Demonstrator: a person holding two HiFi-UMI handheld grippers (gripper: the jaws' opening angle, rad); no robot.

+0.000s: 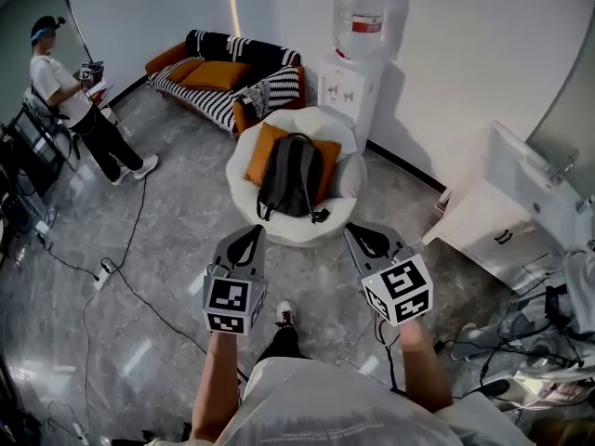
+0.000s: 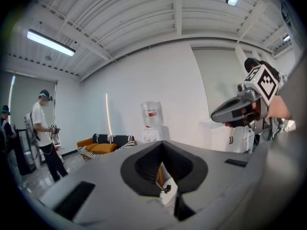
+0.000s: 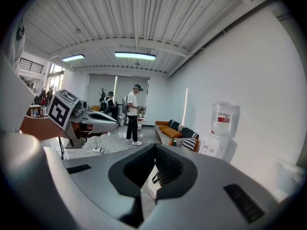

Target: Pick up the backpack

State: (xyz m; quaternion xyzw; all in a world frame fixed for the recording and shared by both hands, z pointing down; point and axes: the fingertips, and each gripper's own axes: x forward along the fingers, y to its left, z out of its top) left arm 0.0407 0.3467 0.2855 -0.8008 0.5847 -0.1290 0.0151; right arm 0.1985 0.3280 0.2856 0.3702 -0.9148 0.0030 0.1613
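Backpack point(image 1: 292, 177): dark grey, leaning on an orange cushion point(image 1: 264, 152) in the white chair point(image 1: 244, 193), far centre.
Left gripper point(image 1: 249, 238): jaws pressed together, empty, near left of chair.
Right gripper point(image 1: 359, 235): same, near right.

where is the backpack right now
In the head view the dark grey backpack lies at centre on an orange cushion in the round white chair, with the white water dispenser beyond it to the right.

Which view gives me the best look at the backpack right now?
The head view: the whole backpack lies on the white round chair, against an orange cushion. The left and right gripper views each catch only a sliver of it through the opening behind their closed jaws.
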